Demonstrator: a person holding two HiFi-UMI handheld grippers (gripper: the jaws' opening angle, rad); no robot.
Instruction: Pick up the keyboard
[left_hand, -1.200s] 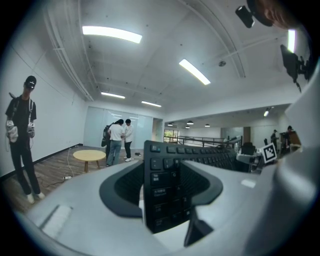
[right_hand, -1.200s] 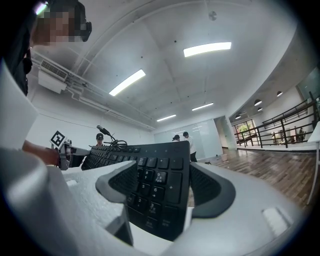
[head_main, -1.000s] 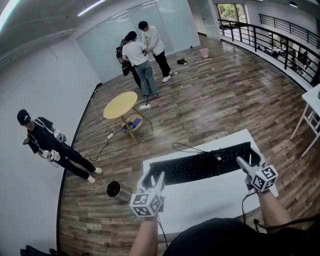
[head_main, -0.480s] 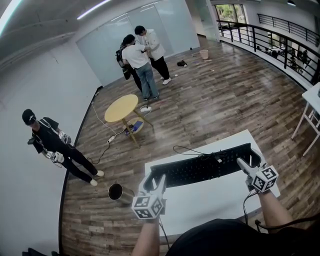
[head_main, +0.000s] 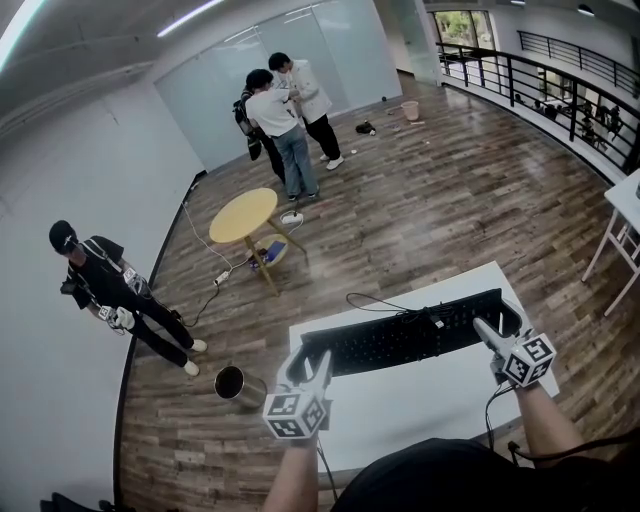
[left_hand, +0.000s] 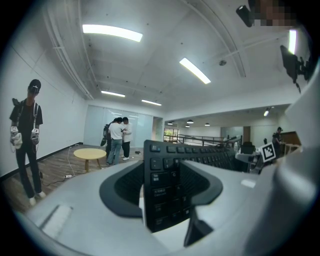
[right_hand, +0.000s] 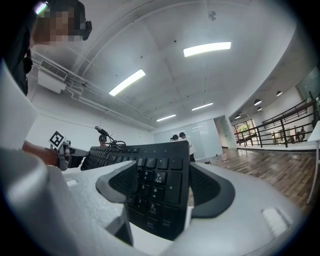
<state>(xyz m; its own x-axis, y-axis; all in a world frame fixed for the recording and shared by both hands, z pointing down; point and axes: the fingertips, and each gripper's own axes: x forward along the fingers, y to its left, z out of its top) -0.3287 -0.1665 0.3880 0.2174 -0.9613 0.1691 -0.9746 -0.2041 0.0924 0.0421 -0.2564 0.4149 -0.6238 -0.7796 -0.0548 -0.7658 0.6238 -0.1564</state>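
Left gripper (head_main: 306, 358) and right gripper (head_main: 498, 318) pinch the keyboard (head_main: 400, 336) ends (it lies on the counter (head_main: 420, 400)); next, lift together.

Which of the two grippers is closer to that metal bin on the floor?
Left. The left gripper holds the keyboard end nearest the metal bin; the right gripper holds the opposite end, farther away.
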